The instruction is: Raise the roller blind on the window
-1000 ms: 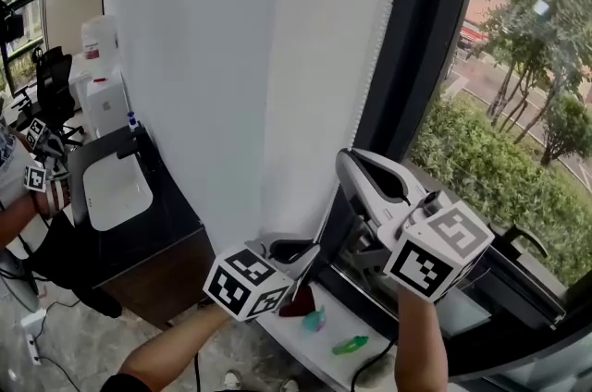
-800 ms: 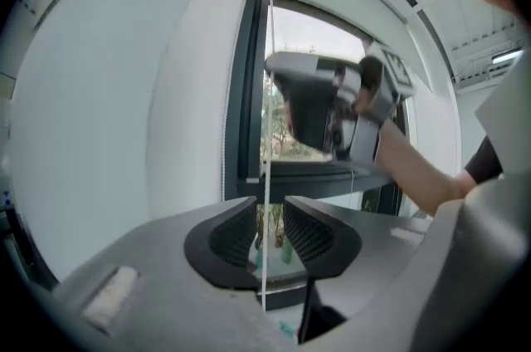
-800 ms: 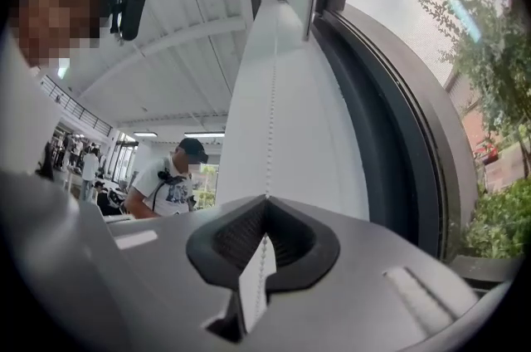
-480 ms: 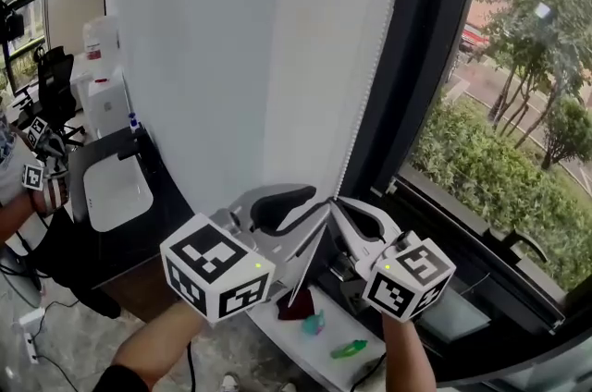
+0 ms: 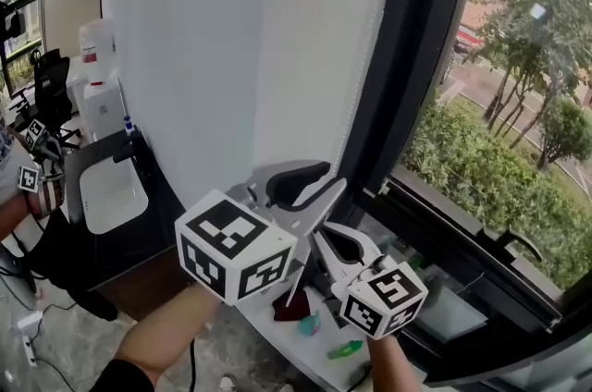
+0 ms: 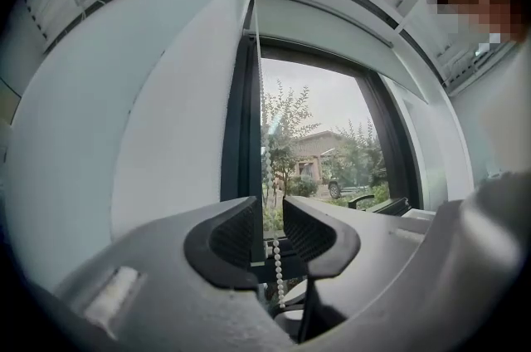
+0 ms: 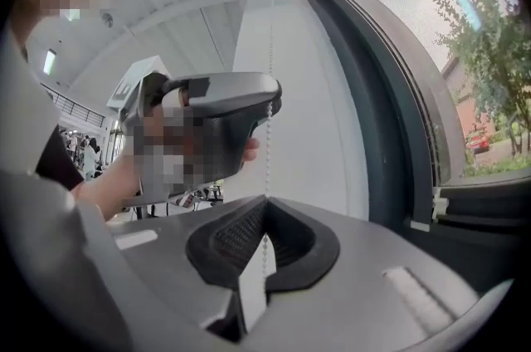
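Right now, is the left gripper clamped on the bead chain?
No: the left gripper has just been opening, and its jaws stand apart with the bead chain hanging free between them.

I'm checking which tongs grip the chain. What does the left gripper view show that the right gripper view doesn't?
Left only: inside the left tongs, just opened, the bead chain hangs loose; a building stands outside. Right only: the right tongs shut on the chain, with the left tongs seen from outside, higher up. Both: the chain and the dark window frame.
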A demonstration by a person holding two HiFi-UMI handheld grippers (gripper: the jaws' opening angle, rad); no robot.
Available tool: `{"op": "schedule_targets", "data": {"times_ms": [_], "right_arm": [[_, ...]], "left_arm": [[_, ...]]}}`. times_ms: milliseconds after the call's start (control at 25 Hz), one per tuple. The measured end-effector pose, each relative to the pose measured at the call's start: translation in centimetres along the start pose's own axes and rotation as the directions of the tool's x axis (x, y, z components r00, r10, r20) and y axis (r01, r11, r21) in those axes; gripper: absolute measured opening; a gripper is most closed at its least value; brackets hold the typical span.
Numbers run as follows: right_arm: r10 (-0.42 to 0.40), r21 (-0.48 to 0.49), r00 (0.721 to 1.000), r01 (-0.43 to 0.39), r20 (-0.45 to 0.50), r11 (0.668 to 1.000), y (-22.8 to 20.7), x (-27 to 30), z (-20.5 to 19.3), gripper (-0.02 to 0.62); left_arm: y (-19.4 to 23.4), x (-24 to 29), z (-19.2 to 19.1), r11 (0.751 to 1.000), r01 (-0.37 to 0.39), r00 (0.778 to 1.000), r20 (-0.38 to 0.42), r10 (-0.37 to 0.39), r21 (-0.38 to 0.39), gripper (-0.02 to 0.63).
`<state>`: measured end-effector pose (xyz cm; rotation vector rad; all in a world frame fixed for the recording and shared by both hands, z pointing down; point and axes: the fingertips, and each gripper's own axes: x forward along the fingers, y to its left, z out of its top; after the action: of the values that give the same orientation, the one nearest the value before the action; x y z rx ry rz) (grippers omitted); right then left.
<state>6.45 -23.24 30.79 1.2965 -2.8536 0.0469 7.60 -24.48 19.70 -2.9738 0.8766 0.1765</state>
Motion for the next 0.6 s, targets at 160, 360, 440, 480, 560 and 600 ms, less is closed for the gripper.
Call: {"op": "schedule_targets", "data": {"times_ms": [160, 360, 440, 480, 560, 600], "right_arm": [[-0.009, -0.014, 0.999, 0.008, -0.035, 1.000, -0.1, -0.1, -1.2, 0.006], [-0.034, -0.024, 0.997, 0.033, -0.063, 0.999, -0.6, -0.5, -1.5, 0.006], [-0.035, -0.032, 0.995, 0.032, -0.095, 0.999, -0.6, -0.7, -1.7, 0.008], [-0.023, -0.028, 0.994, 0.020, -0.105, 0.999, -0.6, -0.9, -1.8, 0.009], [0.020, 0.006, 0.995, -0.019, -0.099, 1.000, -0.5, -1.3, -1.5, 0.012], [0.041, 0.035, 0.996, -0.038, -0.078, 0.999, -0.4, -1.5, -1.0, 0.037]], "left_arm": [[-0.1, 0.3, 0.1, 1.000, 0.003, 1.000, -0.003, -0.003, 0.020, 0.051], [-0.4, 0.2, -0.1, 1.000, 0.013, 1.000, -0.010, -0.013, 0.016, 0.011], [-0.6, 0.0, -0.1, 1.000, 0.013, 1.000, 0.009, -0.013, 0.012, 0.011], [-0.6, -0.2, -0.1, 1.000, 0.008, 1.000, 0.019, -0.009, 0.018, 0.011], [-0.4, -0.5, -0.2, 0.999, -0.011, 0.999, 0.031, 0.010, 0.035, 0.011], [-0.1, -0.6, -0.3, 0.999, -0.018, 0.999, 0.033, 0.017, 0.035, 0.011]]}}
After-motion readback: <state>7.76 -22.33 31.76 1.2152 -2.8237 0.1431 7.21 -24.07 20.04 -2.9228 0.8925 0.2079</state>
